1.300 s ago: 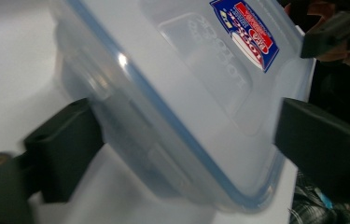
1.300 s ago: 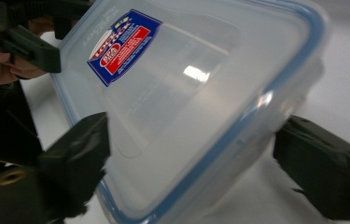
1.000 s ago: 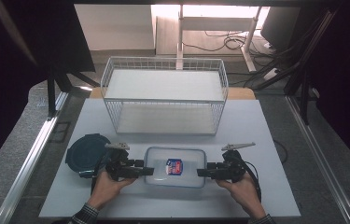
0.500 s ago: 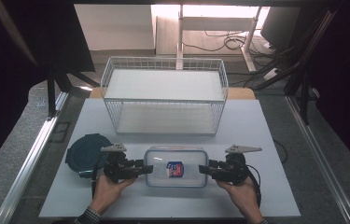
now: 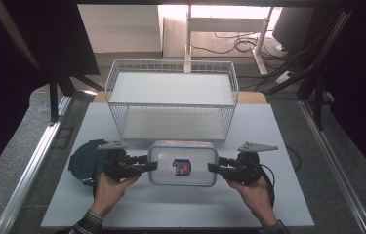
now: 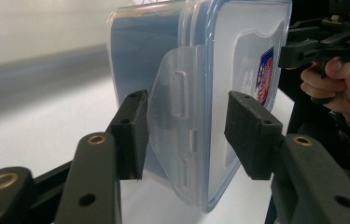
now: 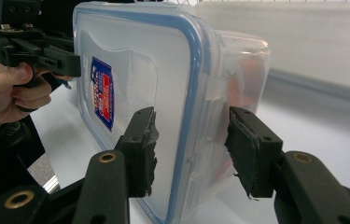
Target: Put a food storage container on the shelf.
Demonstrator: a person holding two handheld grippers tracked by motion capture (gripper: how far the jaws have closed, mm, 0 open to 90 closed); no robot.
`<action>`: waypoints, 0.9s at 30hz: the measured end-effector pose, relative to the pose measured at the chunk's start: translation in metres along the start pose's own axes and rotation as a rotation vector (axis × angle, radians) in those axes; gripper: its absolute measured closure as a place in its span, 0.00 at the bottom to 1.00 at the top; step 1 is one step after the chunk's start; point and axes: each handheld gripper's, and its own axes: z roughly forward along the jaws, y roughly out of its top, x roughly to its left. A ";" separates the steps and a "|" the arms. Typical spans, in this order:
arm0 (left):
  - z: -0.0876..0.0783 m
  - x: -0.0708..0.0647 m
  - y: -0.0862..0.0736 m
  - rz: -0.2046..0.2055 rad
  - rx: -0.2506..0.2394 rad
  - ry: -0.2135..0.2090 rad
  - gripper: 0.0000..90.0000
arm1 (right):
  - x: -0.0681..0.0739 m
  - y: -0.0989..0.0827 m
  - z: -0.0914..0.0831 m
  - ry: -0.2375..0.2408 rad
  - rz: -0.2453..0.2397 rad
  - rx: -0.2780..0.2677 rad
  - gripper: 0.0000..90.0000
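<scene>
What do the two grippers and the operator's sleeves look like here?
Left gripper and right gripper: black bodies, two black jaws with brass-coloured rivets, a grey three-cornered plate on top, black cable trailing. Right pads look frayed. Sleeves are plaid.

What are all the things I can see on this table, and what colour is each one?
Food box: one, clear plastic with a blue-rimmed lid and a red and blue sticker, front middle of the table, between the two grippers.
Wire basket: one, white, behind the box at the back of the table.
Round lid: one, dark blue, left of the box, partly under the left gripper.
Table: one, white top.
Left gripper: one, black, jaws around the box's left end clasp; they have just been closing.
Right gripper: one, black, jaws around the box's right end; also just closing.
Hands: two, one on each gripper.
</scene>
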 end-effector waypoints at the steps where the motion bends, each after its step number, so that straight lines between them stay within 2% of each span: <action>1: -0.002 0.000 0.002 0.005 -0.005 0.000 0.56 | 0.001 0.003 0.000 0.000 -0.004 -0.002 0.59; 6: -0.010 0.000 0.014 0.020 -0.020 0.003 0.56 | 0.004 0.017 0.000 0.004 -0.030 -0.013 0.59; 8: -0.015 -0.001 0.025 0.029 -0.026 0.008 0.56 | 0.006 0.028 0.000 0.008 -0.038 -0.023 0.59; 21: -0.026 -0.001 0.064 0.050 -0.051 0.029 0.56 | 0.003 0.068 -0.001 0.018 -0.042 -0.061 0.59; 24: -0.030 -0.002 0.078 0.061 -0.055 0.040 0.56 | 0.002 0.080 -0.002 0.023 -0.045 -0.071 0.59; 27: -0.031 -0.003 0.084 0.065 -0.059 0.043 0.56 | 0.001 0.085 -0.002 0.024 -0.053 -0.080 0.59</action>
